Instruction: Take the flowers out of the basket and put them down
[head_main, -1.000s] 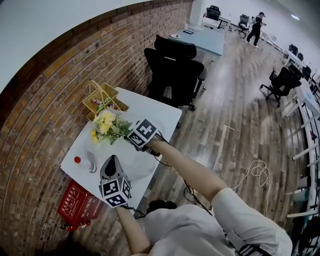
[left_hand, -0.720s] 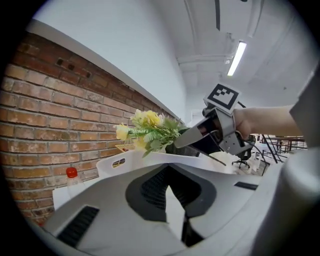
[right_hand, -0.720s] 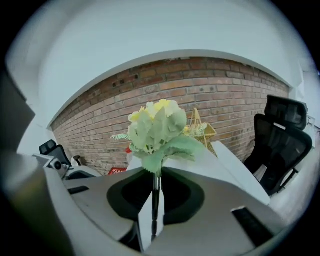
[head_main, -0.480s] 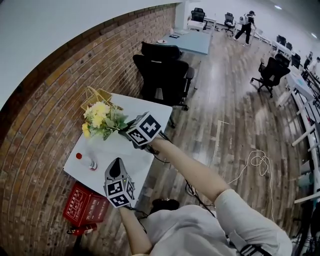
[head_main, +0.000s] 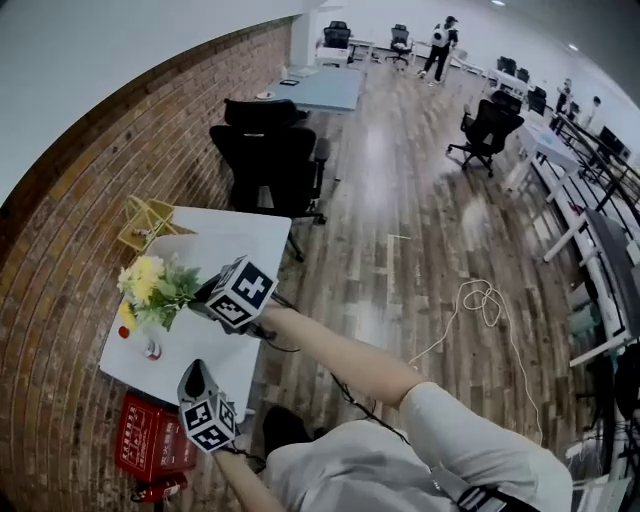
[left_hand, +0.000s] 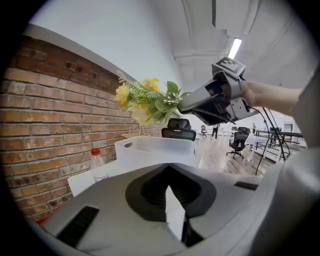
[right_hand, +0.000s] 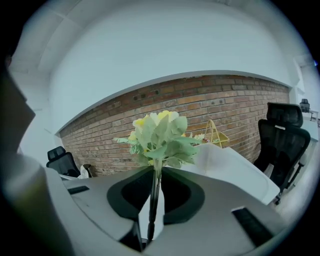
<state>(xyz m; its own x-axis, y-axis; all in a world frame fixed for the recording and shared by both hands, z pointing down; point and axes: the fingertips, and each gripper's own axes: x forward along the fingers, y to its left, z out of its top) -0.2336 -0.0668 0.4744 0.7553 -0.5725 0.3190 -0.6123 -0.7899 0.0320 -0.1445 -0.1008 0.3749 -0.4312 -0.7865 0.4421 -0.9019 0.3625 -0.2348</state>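
A bunch of yellow flowers (head_main: 150, 290) with green leaves hangs in the air above the white table (head_main: 262, 232). My right gripper (head_main: 200, 291) is shut on its stems. In the right gripper view the stems (right_hand: 153, 200) run straight between the jaws and the blooms (right_hand: 160, 132) stand upright beyond them. The yellow wire basket (head_main: 143, 221) stands at the table's far end by the brick wall, apart from the flowers. My left gripper (head_main: 196, 376) hovers at the table's near edge, jaws together with nothing in them (left_hand: 172, 212). From there I see the flowers (left_hand: 147, 100) held up high.
A white plastic tub (left_hand: 155, 149) sits on the table under the flowers. A bottle with a red cap (head_main: 150, 347) stands near the table's near corner. A red box (head_main: 150, 446) lies on the floor below. Black office chairs (head_main: 268, 158) stand beside the table.
The right gripper has carried the flowers up and away from the basket, toward the bottle end of the table. The left gripper has shifted sideways near the table's edge.
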